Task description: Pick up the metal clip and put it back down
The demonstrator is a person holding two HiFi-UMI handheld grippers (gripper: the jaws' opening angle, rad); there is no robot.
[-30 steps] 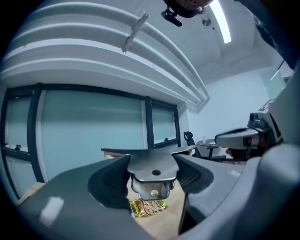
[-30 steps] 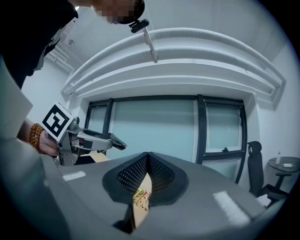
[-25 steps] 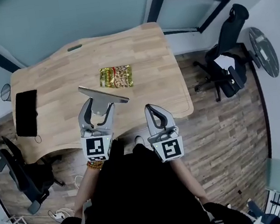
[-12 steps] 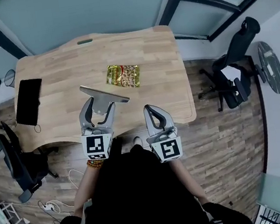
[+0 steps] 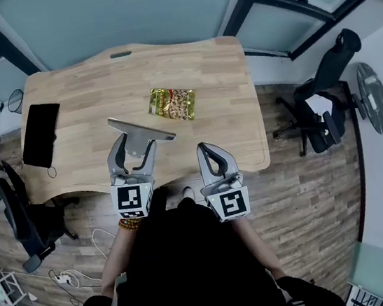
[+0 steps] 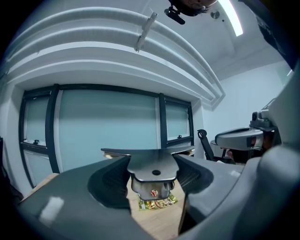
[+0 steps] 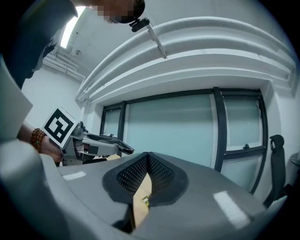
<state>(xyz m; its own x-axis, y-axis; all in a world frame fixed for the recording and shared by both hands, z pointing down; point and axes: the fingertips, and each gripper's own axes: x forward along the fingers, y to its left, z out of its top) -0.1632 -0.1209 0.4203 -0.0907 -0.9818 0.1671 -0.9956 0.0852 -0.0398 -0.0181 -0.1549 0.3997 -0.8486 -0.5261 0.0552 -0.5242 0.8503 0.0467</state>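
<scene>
My left gripper (image 5: 133, 148) is shut on the metal clip (image 5: 140, 129), a flat grey metal piece with a long bar across its top, held up above the near part of the wooden table (image 5: 84, 93). In the left gripper view the metal clip (image 6: 153, 171) sits clamped between both jaws, its bar level. My right gripper (image 5: 209, 155) hangs shut and empty at the table's near edge, to the right of the left one. Its jaws meet at the tips in the right gripper view (image 7: 148, 161).
A gold snack packet (image 5: 172, 104) lies mid-table beyond the clip. A black phone (image 5: 41, 134) rests at the table's left end. Office chairs stand at the right (image 5: 326, 105) and the left (image 5: 16, 216) on the wood floor.
The head view has shifted slightly, so the table sits a little differently in frame. Both grippers and the held clip keep the same pose.
</scene>
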